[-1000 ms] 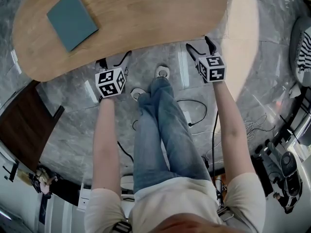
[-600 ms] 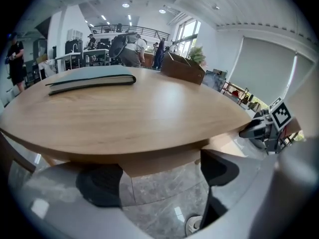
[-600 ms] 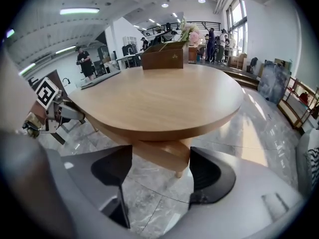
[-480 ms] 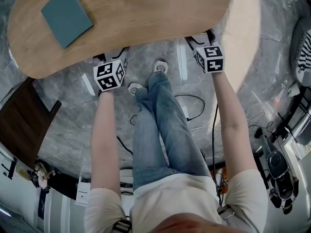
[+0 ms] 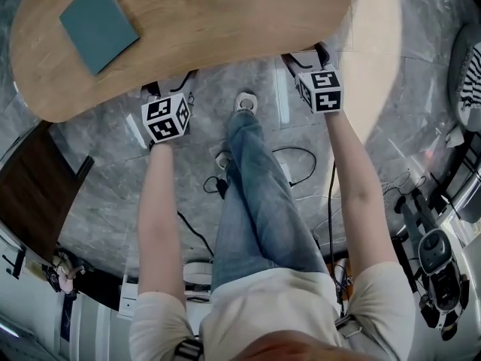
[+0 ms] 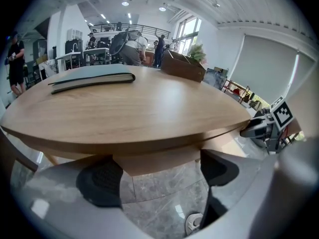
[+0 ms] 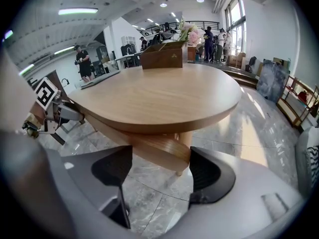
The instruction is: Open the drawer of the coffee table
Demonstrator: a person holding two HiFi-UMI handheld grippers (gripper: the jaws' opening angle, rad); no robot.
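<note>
The oval wooden coffee table [image 5: 225,21] fills the top of the head view. Its drawer front shows as a curved wooden band under the tabletop [image 6: 154,158] [image 7: 152,151]. My left gripper [image 5: 171,89] is at the table's near edge, open, and its jaws frame the drawer band [image 6: 159,176] without touching it. My right gripper [image 5: 307,57] is further right along the same edge, also open, with the end of the band between its jaws [image 7: 162,172]. Each gripper shows in the other's view: right gripper [image 6: 269,126], left gripper [image 7: 50,113].
A teal notebook [image 5: 98,22] lies on the table's left part. A brown wooden box with flowers [image 7: 162,56] stands on the far side. The person's legs [image 5: 259,194] and cables [image 5: 289,164] lie between the arms. A dark board [image 5: 34,186] stands left.
Both grippers have moved forward to the table's edge, their jaws now reaching under the rim. One of the person's feet has drawn back.
</note>
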